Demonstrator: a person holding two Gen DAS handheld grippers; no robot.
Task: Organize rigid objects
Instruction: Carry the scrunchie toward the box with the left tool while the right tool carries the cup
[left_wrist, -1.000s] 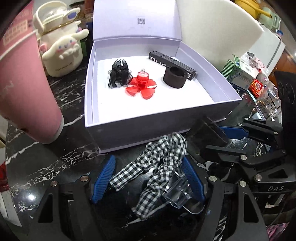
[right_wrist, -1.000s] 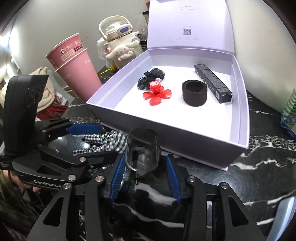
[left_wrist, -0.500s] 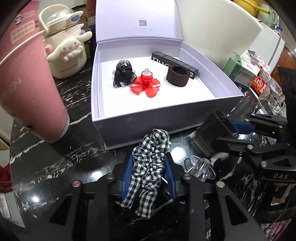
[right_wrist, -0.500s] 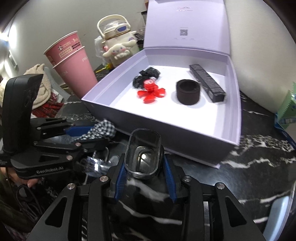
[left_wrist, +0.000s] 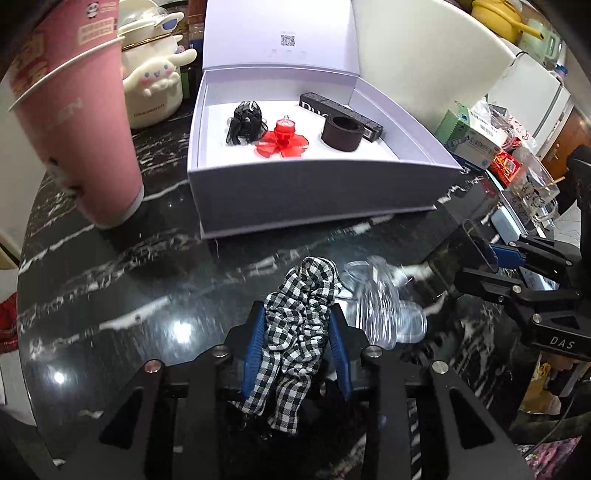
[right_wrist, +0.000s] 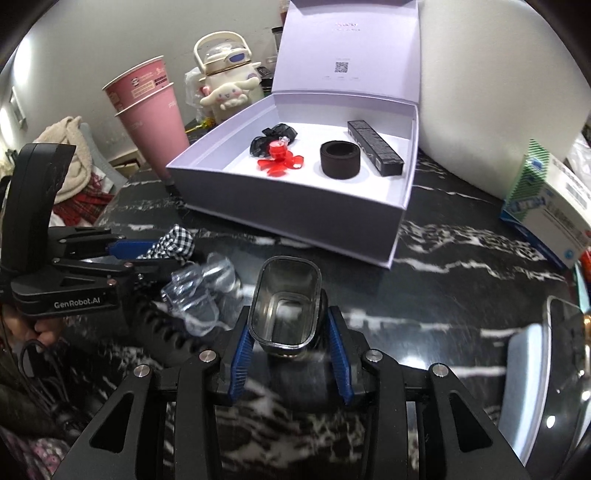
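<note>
Left gripper (left_wrist: 297, 334) clamped on checked scrunchie (left_wrist: 299, 317), right gripper (right_wrist: 290, 341) clamped on smoky cup (right_wrist: 284, 301), open box (right_wrist: 404, 177) on counter (right_wrist: 443, 280) ahead

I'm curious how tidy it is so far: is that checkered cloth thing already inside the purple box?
No, the checkered cloth sits outside the purple box, clamped between the left gripper's blue fingers above the black marble table.

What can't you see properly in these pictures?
- Clear plastic thing: blurred in both views, shape unclear.
- Checked cloth: its lower end hangs behind the left gripper in the left view.
- Smoky clear container: its base sits hidden between the right gripper jaws.
- Black stick box: lettering half hidden by the brown ring.
</note>
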